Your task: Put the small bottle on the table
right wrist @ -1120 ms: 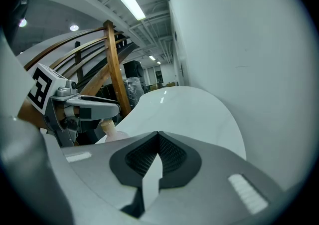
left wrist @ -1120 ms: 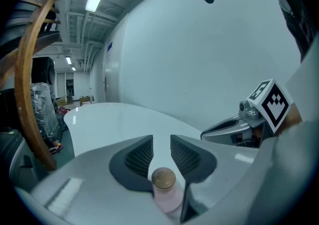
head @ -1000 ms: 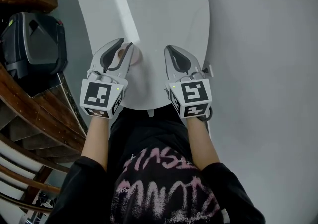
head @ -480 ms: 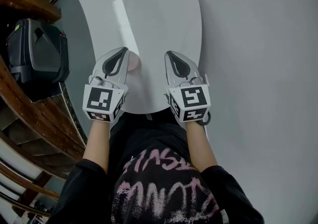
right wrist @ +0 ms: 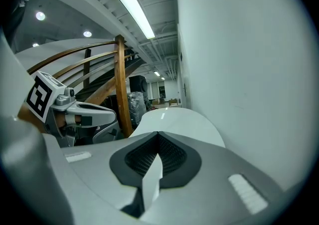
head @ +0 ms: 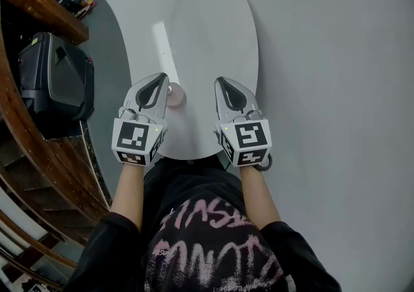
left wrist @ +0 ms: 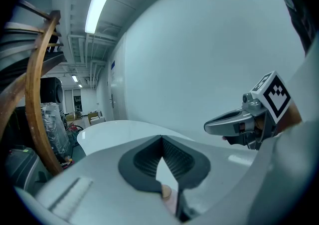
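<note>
The small bottle (head: 176, 96) stands on the white table (head: 194, 19), just beside the left tongs (head: 160, 78). Their tips meet and grip nothing. The right tongs (head: 220, 81) are likewise closed and empty.

The small bottle (head: 177, 96), pinkish, stands on the white table (head: 200, 32).

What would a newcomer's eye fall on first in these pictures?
Two grey grippers, left and right, are held side by side over the near end of a white table. A small pinkish bottle shows right beside the left gripper, on the side facing the other one. Both pairs of jaws meet at the tips, and the right gripper holds nothing.
</note>
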Tool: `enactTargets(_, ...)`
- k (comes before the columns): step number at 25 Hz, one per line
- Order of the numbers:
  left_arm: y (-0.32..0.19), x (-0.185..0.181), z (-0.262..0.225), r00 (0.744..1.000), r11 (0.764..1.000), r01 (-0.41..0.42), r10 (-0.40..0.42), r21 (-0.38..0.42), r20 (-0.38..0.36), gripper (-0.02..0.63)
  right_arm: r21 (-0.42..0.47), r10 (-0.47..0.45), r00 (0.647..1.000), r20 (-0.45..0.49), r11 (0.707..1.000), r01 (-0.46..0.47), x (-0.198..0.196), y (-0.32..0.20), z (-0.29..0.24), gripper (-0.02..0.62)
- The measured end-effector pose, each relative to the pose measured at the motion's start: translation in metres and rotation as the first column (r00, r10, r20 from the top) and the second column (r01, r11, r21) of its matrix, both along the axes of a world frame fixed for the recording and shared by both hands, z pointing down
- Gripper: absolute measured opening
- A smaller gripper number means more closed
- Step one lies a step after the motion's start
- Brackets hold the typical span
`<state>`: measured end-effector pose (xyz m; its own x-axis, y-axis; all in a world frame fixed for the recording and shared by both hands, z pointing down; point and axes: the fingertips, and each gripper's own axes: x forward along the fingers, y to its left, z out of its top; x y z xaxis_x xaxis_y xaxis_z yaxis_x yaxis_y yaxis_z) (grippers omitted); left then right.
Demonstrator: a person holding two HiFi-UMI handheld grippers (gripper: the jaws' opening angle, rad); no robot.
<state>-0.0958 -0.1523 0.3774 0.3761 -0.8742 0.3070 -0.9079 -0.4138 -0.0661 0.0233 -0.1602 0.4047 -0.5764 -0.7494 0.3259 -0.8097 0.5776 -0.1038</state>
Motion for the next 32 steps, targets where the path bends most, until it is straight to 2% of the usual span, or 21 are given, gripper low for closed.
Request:
enactTargets(13,0.017,-0.009,-0.019,1.0,0.998,0.031,-0.031,0.05,-0.001,0.0,0.061,-0.024,1.0,0.005,0.998,0.024,-0.007,0.01,-0.025,0.009)
enactTargets(32,0.013,-0.016,-0.047,0.999,0.991,0.045,-0.046,0.123,0.007,0.0,0.149,-0.047,0.999,-0.005,0.988,0.047,-0.01,-0.002,-0.066,0.009)
